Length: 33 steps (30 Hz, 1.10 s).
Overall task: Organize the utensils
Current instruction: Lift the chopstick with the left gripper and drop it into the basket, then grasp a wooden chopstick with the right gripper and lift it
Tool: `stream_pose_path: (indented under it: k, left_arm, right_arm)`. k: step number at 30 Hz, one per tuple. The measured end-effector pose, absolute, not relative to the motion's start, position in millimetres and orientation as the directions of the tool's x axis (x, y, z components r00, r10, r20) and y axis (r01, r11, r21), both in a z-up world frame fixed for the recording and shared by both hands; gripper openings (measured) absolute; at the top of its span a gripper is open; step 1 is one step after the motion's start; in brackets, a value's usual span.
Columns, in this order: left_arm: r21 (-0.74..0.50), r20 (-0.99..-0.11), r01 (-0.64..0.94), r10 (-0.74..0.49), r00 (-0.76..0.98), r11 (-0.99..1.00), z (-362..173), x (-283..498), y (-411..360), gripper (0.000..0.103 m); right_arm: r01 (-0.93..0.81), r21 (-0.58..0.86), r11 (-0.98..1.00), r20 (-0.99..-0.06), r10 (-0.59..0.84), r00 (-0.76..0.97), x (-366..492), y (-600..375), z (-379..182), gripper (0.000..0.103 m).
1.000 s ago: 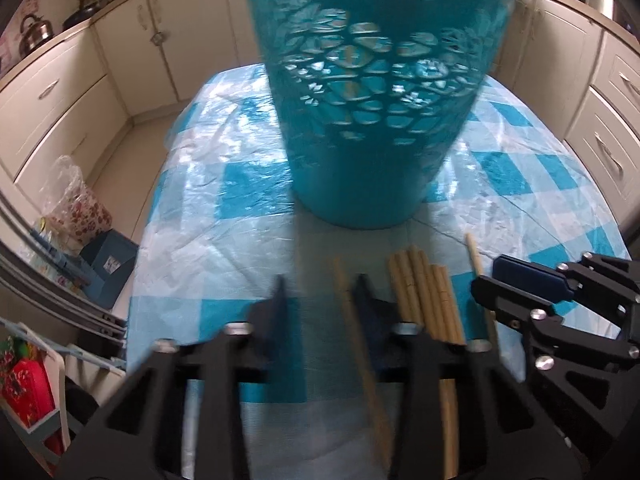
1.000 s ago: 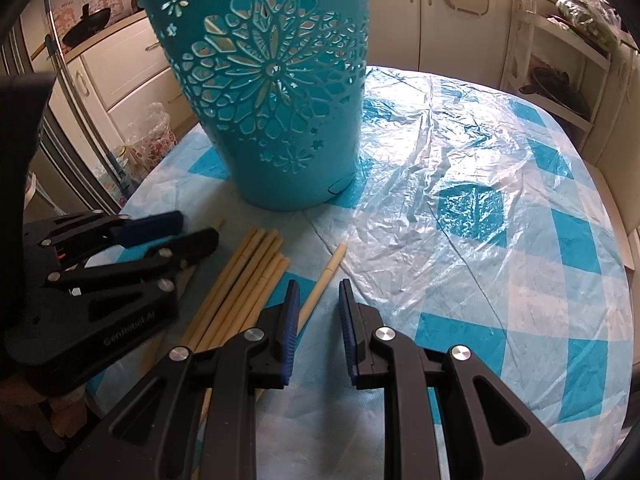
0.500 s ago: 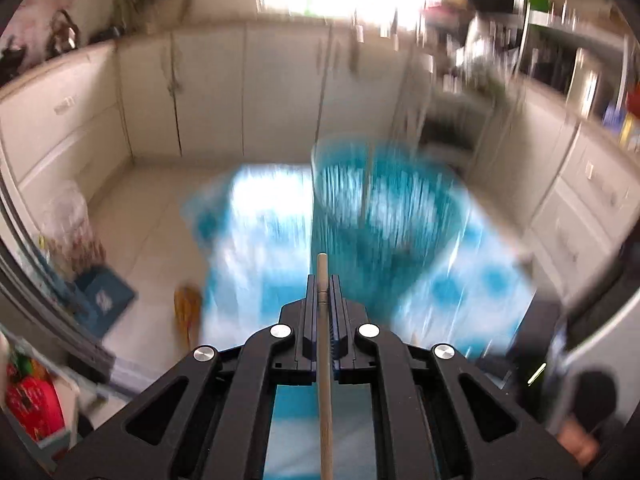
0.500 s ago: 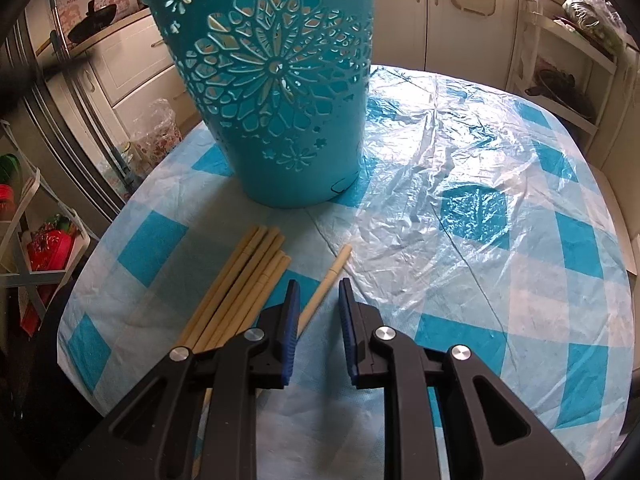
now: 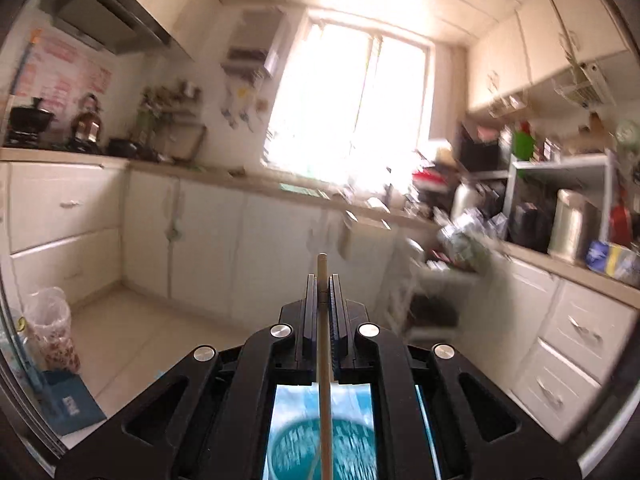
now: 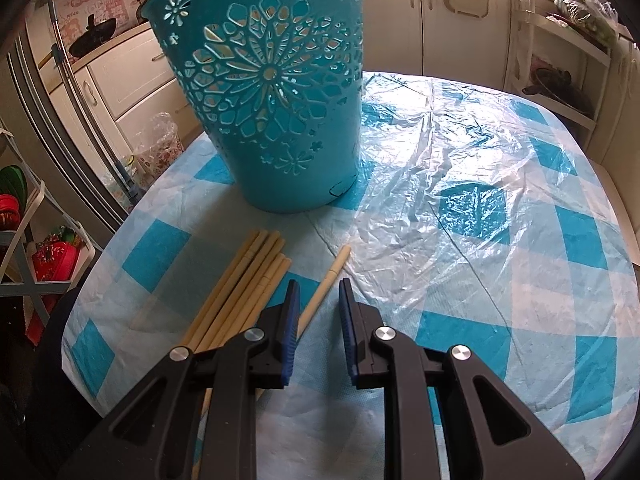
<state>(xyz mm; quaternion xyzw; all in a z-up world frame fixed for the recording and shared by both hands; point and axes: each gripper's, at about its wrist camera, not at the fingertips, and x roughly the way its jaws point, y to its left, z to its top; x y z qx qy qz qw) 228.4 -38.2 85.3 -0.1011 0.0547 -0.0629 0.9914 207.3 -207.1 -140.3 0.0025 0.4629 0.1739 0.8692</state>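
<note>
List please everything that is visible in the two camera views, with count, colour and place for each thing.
basket: one, teal with flower cut-outs, upright at the far side of the table
tablecloth: one, blue and white checks under clear plastic, covers the table
chopstick bundle: several, pale wood, flat on the cloth in front of the basket
single chopstick: one, pale wood, flat on the cloth beside the bundle
held chopstick: one, pale wood, between the left pads
cabinets: cream, along the walls
window: one, bright, above the counter
left gripper: black, shut on the held chopstick
right gripper: black, blue pads, open above the cloth
</note>
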Motion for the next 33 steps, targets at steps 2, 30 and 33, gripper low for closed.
stream_pose_path:
  k: [2,30,33]
  left_arm:
    - [-0.21,-0.074,0.073,-0.09,0.993,0.975,82.4,236.3,-44.5,0.005]
    - [-0.166,-0.397,0.008,-0.074,0.915,0.986,-25.5,239.7,-21.7,0.032]
    - [-0.186,-0.395,0.004,-0.079,0.915,0.983,-22.4,226.5,-13.3,0.044]
  right_arm:
    - [-0.303,0.166,0.938,-0.802,0.307,0.512,207.4,-208.4,-140.4,0.021]
    - [-0.275,0.293,0.916,-0.807,0.391,0.443,218.7,-223.3,-140.0,0.024]
    - [-0.28,0.239,0.93,-0.824,0.347,0.448,218.0,-214.8,-138.3,0.024]
